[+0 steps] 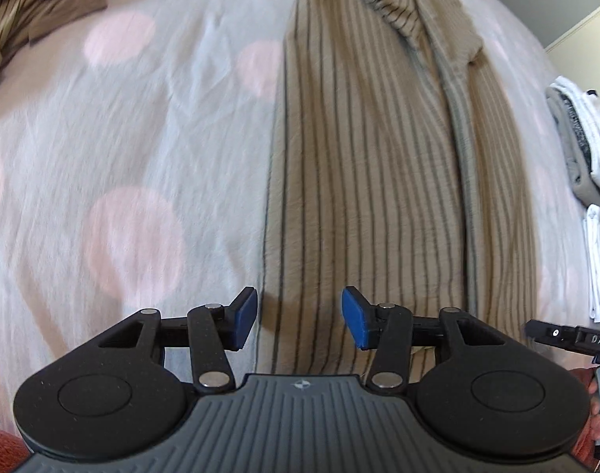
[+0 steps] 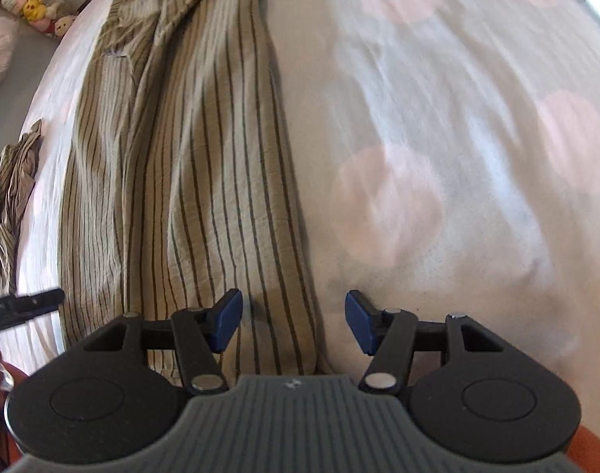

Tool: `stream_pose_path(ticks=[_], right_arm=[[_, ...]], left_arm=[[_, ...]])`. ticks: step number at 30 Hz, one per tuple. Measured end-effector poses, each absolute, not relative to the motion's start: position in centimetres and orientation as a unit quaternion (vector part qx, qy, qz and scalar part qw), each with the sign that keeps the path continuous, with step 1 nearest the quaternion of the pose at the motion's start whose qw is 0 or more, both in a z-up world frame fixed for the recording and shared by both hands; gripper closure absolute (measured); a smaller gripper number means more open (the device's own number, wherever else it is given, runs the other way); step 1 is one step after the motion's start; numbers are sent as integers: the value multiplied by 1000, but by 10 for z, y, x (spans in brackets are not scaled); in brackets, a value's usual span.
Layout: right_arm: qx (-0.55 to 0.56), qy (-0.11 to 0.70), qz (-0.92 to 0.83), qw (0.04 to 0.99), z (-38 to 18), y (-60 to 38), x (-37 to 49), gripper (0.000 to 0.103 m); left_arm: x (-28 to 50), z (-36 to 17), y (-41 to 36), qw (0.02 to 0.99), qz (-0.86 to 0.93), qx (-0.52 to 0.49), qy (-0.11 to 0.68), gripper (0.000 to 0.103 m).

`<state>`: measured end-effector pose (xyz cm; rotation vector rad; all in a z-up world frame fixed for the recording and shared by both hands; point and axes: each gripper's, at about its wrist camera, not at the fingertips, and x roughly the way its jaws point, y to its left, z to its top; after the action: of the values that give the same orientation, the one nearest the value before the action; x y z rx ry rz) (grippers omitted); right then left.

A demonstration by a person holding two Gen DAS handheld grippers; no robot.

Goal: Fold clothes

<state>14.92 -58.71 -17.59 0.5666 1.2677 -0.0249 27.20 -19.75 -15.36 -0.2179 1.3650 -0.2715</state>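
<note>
A beige shirt with dark stripes (image 1: 378, 165) lies folded into a long strip on the bed, its collar end bunched at the far side (image 2: 162, 12). My left gripper (image 1: 300, 317) hovers open over the near end of the strip, straddling its left edge, and its blue pads hold nothing. In the right wrist view the shirt (image 2: 205, 181) runs up the left half. My right gripper (image 2: 293, 321) is open above the strip's near right edge, its pads clear of the cloth. Each gripper shows at the other view's edge: right gripper (image 1: 567, 339), left gripper (image 2: 24, 303).
The bed sheet (image 1: 134, 165) is pale with pink dots. A second striped garment (image 1: 32, 12) lies crumpled at the far left, also the striped garment (image 2: 12, 197). Folded white and grey clothes (image 1: 583, 146) are stacked at the right. Plush toys (image 2: 32, 0) sit beyond the bed.
</note>
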Motion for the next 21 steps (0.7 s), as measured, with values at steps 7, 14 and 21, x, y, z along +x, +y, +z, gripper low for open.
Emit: stream_pose_path(ticks=[7,14,21], right_arm=[[259,602,-6,755,-185,-583,162,41],[284,573,48,767,-183,-582,155,97],[329,495,86,800,-170,-590,148,98]], left_arm=[[276,-165,-205,747,-129,-87,646,56],[271,-165,-206,748,-161,-97,636,86],[266,-135,-186,774,-221,-183,564,100]])
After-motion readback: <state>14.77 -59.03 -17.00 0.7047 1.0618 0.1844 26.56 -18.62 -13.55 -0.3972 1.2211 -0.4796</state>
